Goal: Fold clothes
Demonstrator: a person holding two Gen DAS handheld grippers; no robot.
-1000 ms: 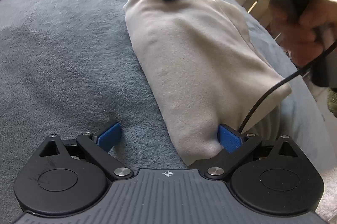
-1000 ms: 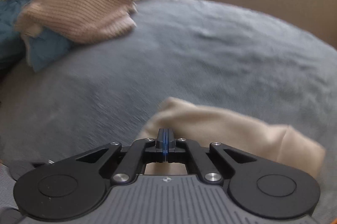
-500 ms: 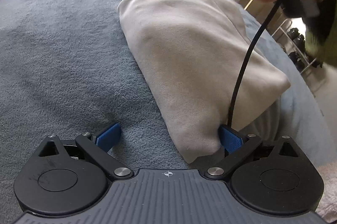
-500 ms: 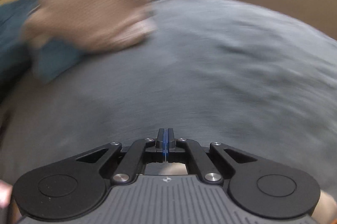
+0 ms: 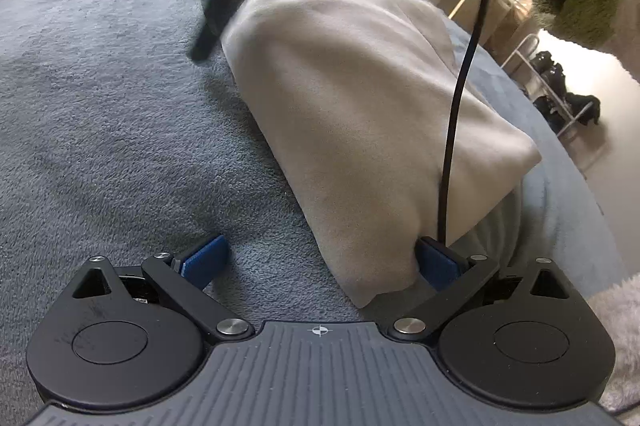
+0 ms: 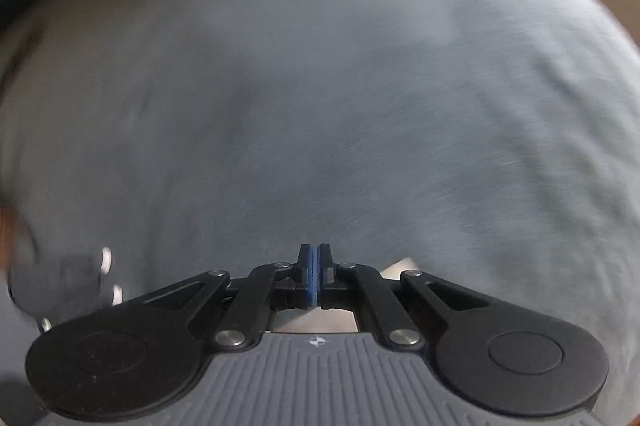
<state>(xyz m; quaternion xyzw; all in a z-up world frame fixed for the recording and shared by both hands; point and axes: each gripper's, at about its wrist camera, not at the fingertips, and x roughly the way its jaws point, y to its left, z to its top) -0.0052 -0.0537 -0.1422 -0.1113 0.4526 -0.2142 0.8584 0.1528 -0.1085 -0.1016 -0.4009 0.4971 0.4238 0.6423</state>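
Soft, light, floppy cloth (image 5: pixel 360 98) folded on bed (image 5: pixel 112 74), best pinched at near corner; left gripper (image 5: pixel 320 262) jaws wide open, right gripper (image 6: pixel 314 276) jaws shut on nothing.

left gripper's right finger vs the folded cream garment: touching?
Touching. In the left wrist view the blue right finger pad presses against the near corner of the folded cream garment; no gap shows.

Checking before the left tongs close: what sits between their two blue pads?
In the left wrist view, the left tongs stand open. Between the pads lie bare grey blanket and the near corner of the folded cream garment.
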